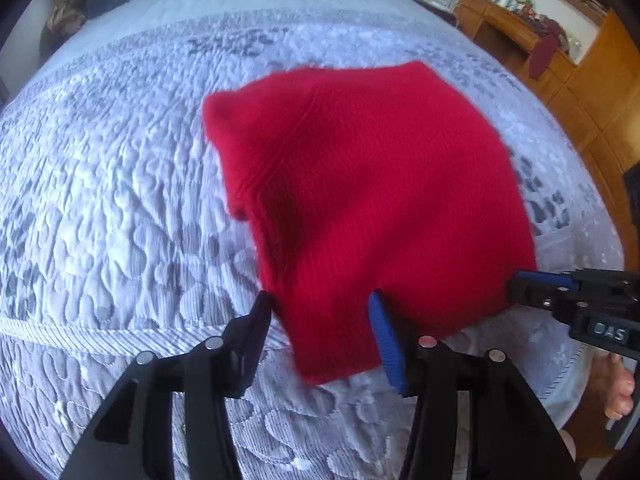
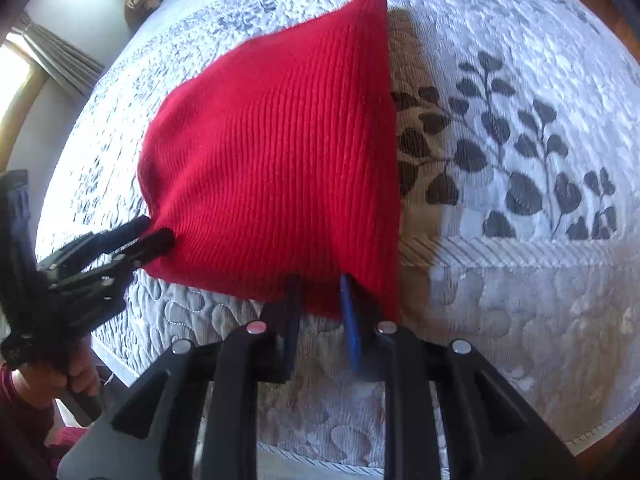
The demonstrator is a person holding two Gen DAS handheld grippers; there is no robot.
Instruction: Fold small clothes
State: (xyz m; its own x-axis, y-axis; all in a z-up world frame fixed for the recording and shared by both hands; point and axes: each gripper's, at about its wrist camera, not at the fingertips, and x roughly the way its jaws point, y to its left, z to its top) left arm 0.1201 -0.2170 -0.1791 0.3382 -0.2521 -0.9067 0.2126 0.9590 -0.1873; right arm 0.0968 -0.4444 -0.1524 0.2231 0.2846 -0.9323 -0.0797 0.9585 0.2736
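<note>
The left tongs [image 1: 320, 300] stand parted around the near edge of the red knit garment [image 1: 372, 200], their pads not pressing it. The right tongs [image 2: 320, 284] pinch the same edge at its other corner. The garment lies on a quilted bedspread [image 1: 120, 200] covering the bed.

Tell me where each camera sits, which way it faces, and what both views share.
Left wrist: on the left tool, looking down along its fingers at the red knit garment on the quilted bedspread; the right tool and a hand show.
Right wrist: on the right tool, facing down at the garment's near edge; the left tool shows.
Shared: garment, bedspread, both tools.
</note>
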